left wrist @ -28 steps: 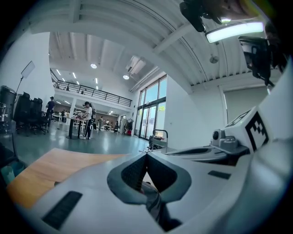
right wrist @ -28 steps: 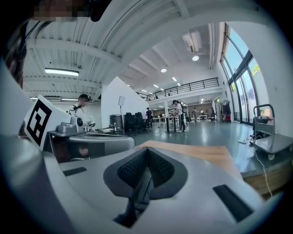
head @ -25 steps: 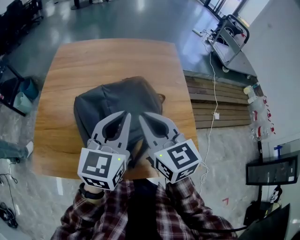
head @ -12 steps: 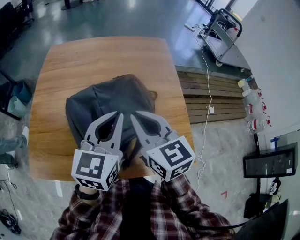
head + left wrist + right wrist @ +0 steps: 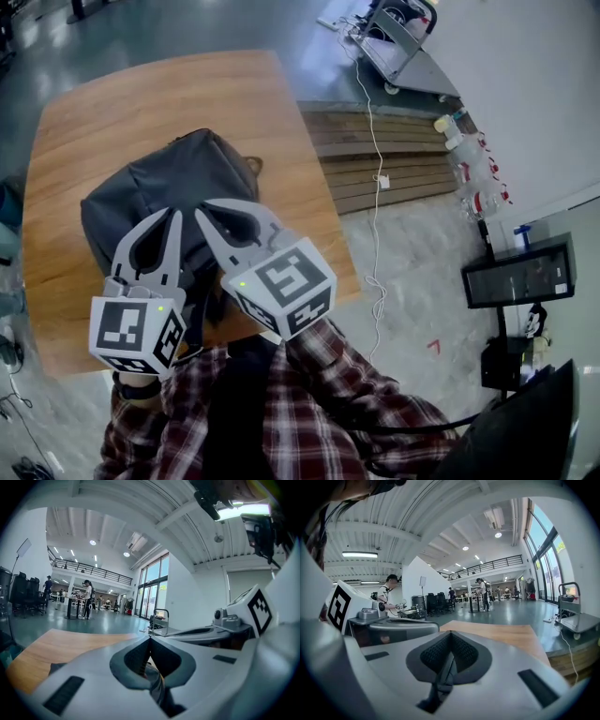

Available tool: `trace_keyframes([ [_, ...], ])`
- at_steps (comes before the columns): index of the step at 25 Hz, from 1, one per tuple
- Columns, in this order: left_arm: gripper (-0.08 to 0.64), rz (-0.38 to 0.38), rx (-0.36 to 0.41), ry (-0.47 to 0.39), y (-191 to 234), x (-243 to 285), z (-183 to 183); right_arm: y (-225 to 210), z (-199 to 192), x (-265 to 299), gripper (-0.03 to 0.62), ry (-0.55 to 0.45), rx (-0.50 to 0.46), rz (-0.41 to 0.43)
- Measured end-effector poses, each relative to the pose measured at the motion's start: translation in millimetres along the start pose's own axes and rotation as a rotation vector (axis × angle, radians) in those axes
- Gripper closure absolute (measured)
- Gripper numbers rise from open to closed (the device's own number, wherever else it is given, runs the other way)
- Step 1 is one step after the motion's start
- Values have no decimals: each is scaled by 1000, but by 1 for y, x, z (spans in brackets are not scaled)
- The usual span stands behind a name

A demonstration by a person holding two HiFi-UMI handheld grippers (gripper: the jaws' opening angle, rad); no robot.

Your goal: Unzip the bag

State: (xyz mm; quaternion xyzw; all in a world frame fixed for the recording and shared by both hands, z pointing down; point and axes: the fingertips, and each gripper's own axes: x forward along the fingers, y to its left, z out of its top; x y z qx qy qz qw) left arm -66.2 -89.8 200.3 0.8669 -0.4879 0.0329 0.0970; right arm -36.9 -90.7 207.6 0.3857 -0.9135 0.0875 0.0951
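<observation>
A dark grey backpack (image 5: 178, 178) lies on the wooden table (image 5: 141, 103). Both grippers hang above its near end, side by side and pointing away from me. The left gripper (image 5: 175, 215) has its jaws pressed together at the tips, and so does the right gripper (image 5: 200, 208). Neither has hold of the bag. In the left gripper view the closed tips (image 5: 150, 637) point level across the hall, with the table (image 5: 56, 644) below. The right gripper view shows its tips (image 5: 451, 633) meeting the same way above the table (image 5: 506, 634). No zipper pull can be made out.
A wooden pallet platform (image 5: 375, 155) lies right of the table, with a white cable (image 5: 373, 187) running over it. A metal cart (image 5: 398, 28) stands at the back right. Bottles (image 5: 469, 173) and a monitor (image 5: 520, 272) are on the right.
The head view has swung right, so table, bag and grippers sit further left in the picture. Both grippers stay shut and side by side over the bag's near end.
</observation>
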Motion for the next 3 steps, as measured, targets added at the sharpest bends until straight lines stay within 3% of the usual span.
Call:
trace_keyframes([
  [3, 551, 6, 2, 9, 1, 8, -12, -7, -10, 6, 581, -2, 5, 10],
])
